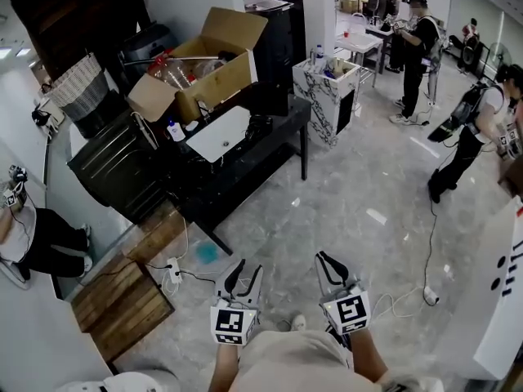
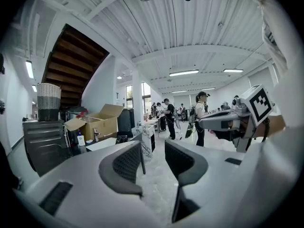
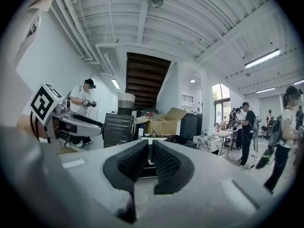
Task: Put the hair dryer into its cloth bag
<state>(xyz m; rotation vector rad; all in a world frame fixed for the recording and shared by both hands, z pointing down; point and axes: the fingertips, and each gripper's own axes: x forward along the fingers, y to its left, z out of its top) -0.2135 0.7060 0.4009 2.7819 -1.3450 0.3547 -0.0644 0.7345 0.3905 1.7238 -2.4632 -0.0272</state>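
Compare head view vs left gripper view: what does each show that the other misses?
Head view only: the power strip and wooden boards on the floor.
Left gripper view only: the ribbed ceiling, its strip lights and the staircase underside.
Both: the open cardboard box, the woven basket and the right gripper.

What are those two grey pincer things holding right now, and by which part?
Nothing is held. The grey left tool has its jaws slightly apart with nothing between them; the grey right tool is shut and empty.
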